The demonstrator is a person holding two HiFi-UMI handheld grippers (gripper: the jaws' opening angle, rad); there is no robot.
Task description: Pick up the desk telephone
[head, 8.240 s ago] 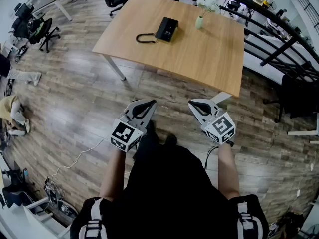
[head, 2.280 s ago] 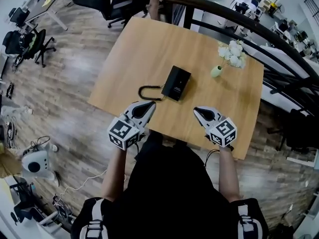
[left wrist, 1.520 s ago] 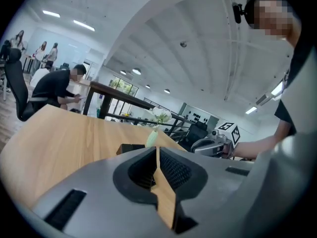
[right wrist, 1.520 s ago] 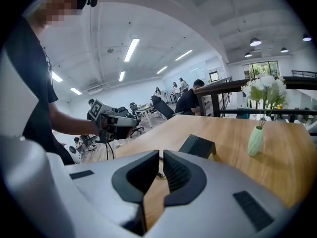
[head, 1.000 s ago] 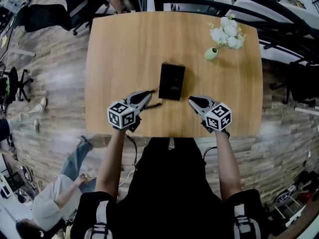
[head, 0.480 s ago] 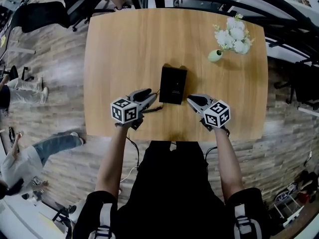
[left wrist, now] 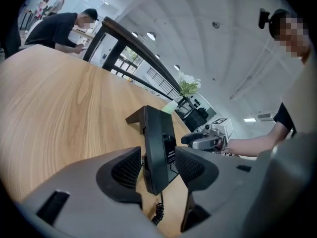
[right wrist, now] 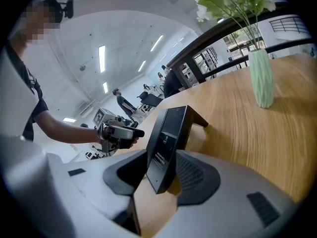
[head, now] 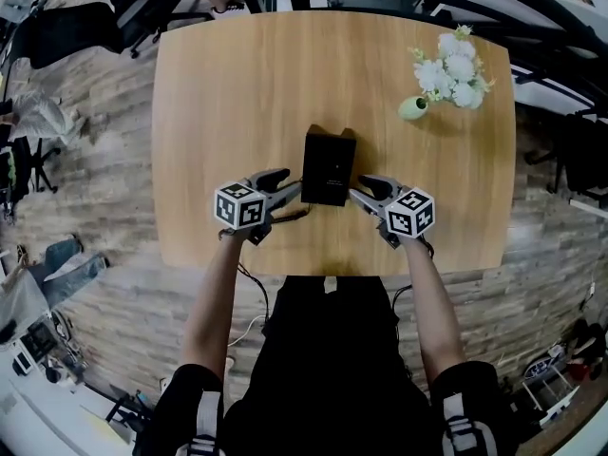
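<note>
Head camera looked steeply down on the table [head: 237,84]. Cameras on left gripper [head: 285,184] and right gripper [head: 361,188] sat low, close, facing each other across the telephone [head: 329,167], shared by all views.

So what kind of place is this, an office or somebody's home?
Most likely an open-plan office: a black office chair stands on the plank floor, a desk telephone sits on a big wooden table, and strip lights hang overhead.
</note>
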